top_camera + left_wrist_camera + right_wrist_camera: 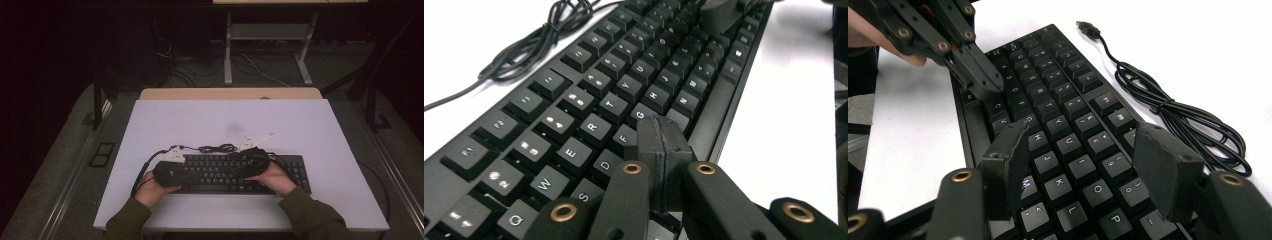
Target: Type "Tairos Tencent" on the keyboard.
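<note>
The keyboard [235,173] lay near the table's [300,130] front edge, partly hidden by both hands. Left gripper [660,131] was closed over the keys; right gripper [1088,150] stood open, empty.

A white bench [225,120] is seen under dim light, with a strip of pale wood [230,93] exposed along its far edge. Beyond it, on a grey carpeted floor [60,150], a white metal frame [267,35] with two legs is placed, and loose cables [210,67] are strewn around its feet. A dark floor socket plate [101,153] is set into the carpet left of the bench.
</note>
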